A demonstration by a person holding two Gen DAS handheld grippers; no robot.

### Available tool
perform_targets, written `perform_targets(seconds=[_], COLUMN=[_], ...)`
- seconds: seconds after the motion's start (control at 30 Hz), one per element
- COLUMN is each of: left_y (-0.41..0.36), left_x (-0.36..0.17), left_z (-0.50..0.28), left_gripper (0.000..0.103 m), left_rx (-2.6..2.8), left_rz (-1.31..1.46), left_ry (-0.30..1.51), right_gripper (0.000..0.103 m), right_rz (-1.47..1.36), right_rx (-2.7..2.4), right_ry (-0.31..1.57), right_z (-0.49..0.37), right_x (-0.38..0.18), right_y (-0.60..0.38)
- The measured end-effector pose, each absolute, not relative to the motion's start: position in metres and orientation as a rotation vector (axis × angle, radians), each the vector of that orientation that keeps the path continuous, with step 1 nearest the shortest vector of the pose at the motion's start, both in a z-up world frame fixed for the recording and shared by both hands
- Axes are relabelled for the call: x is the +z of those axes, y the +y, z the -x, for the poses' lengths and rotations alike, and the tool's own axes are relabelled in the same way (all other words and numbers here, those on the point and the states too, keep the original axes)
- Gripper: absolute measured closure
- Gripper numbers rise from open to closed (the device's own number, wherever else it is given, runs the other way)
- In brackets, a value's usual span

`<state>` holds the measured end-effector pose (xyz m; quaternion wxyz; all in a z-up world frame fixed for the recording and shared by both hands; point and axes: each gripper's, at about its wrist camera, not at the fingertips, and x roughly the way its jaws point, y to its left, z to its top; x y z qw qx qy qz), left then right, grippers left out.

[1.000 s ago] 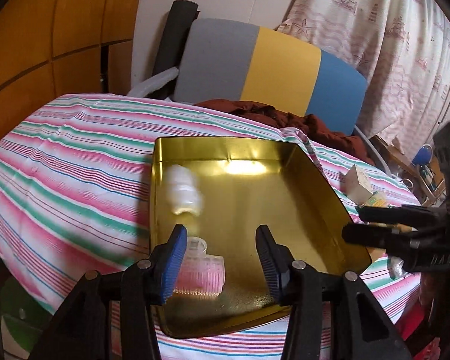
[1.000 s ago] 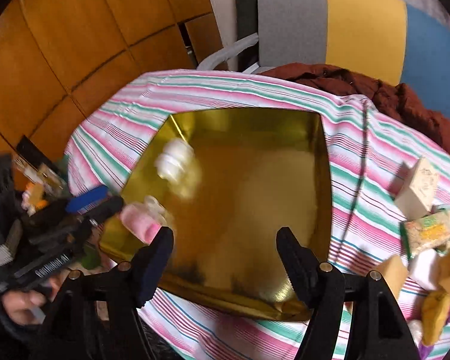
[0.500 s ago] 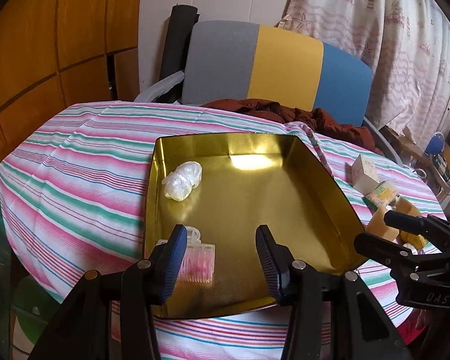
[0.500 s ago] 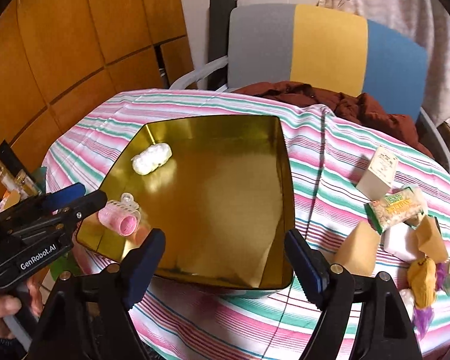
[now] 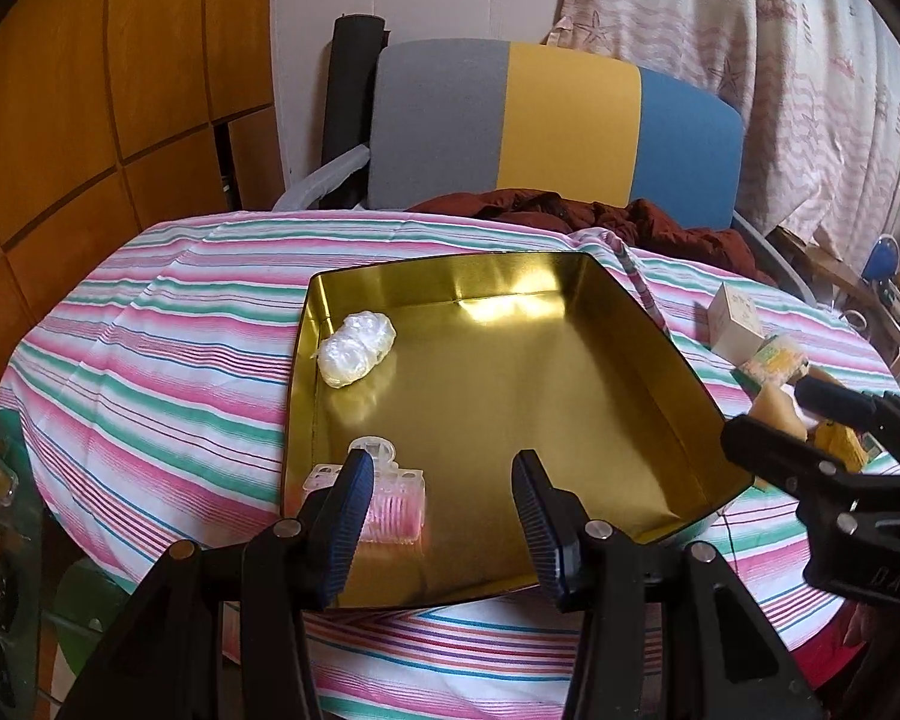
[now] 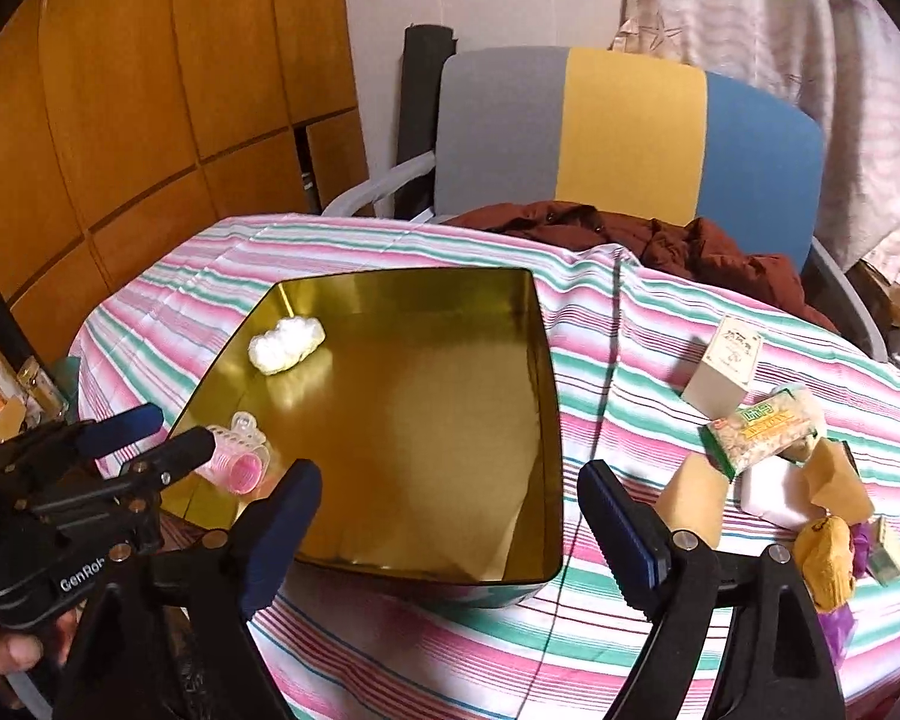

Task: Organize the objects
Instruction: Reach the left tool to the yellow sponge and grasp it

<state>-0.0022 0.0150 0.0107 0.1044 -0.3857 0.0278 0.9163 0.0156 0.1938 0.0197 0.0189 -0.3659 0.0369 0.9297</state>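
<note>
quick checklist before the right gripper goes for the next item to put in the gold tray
1. Right hand-held gripper open and holding nothing: ok.
2. Left hand-held gripper open, nothing between its fingers: ok.
3. Gold tray has bare floor left beside the white wrapped bundle and pink hair roller: ok.
4. Loose items waiting on the striped cloth right of the tray, such as the tan wedge and snack packet: ok.
5. Tan wedge free of its neighbours: cannot tell, the pile is crowded.
6. Left gripper out of the right one's path: ok, it sits at the tray's far side.
</note>
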Motion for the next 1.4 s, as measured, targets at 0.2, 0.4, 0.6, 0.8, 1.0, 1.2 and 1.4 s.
perform_targets(seconds=[0.2, 0.4, 0.6, 0.8, 1.0, 1.2, 1.4], left_y=[0.028, 0.039, 0.054, 0.075, 0.092, 0.119, 0.164], left_x=[0.012, 0.009, 0.007, 0.005, 0.005, 0.014, 0.019], left_z=[-0.002, -0.005, -0.005, -0.007, -0.011, -0.015, -0.016], left_gripper=[0.054, 0.055, 0.054, 0.054, 0.055, 0.054, 0.054], left_rx=[2.684, 2.654, 2.602, 2.536, 2.474, 2.392, 2.257], left_rz=[1.118, 1.119, 1.104, 1.088, 1.065, 0.992, 0.936], left_ry=[0.137, 0.178, 0.223, 0.261, 0.291, 0.318, 0.344], right_gripper=[0.013, 0.011, 0.011, 0.011, 0.011, 0.011, 0.01], right_rz=[1.095, 1.074, 1.042, 1.034, 1.031, 0.982, 0.872], right_rx=[2.881, 2.846, 2.772, 2.68, 2.622, 2.562, 2.463], right_ry=[0.139, 0.192, 0.257, 0.312, 0.357, 0.407, 0.456], right_z=[-0.023, -0.031, -0.043, -0.056, -0.066, -0.076, -0.097], right_x=[0.021, 0.017, 0.015, 0.007, 0.002, 0.008, 0.024], right_y=[0.203, 0.223, 0.256, 0.29, 0.314, 0.346, 0.393])
